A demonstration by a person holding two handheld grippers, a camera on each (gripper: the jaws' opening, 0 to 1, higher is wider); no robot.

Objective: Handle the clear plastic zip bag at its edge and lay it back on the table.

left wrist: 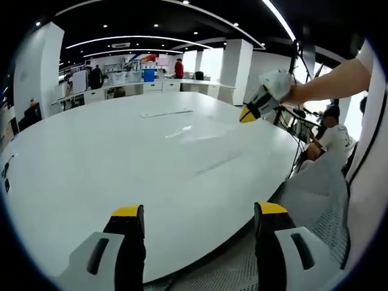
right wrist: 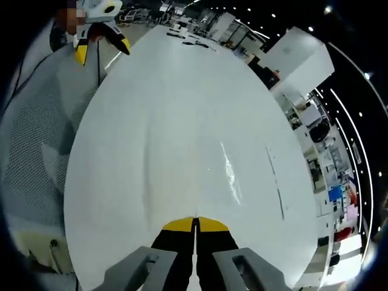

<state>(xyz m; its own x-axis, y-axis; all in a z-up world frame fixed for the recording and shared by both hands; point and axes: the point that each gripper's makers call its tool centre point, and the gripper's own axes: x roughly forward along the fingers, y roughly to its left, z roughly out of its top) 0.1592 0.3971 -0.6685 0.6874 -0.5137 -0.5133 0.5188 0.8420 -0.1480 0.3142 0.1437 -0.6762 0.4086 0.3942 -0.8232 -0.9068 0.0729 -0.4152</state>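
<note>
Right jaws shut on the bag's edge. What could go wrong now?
1. The right gripper pinches just a thin edge of the zip bag; slick film could slip out.
2. Clear film hardly shows against the white table, so a fold may go unnoticed.
3. The left gripper is open, not steadying it.

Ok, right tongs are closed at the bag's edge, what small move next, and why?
Probably lower the right tongs toward the table. They look shut on the edge of the clear zip bag, creases fanning from the tips, and the left gripper view shows them raised above the tabletop. The left tongs are open, holding nothing.
</note>
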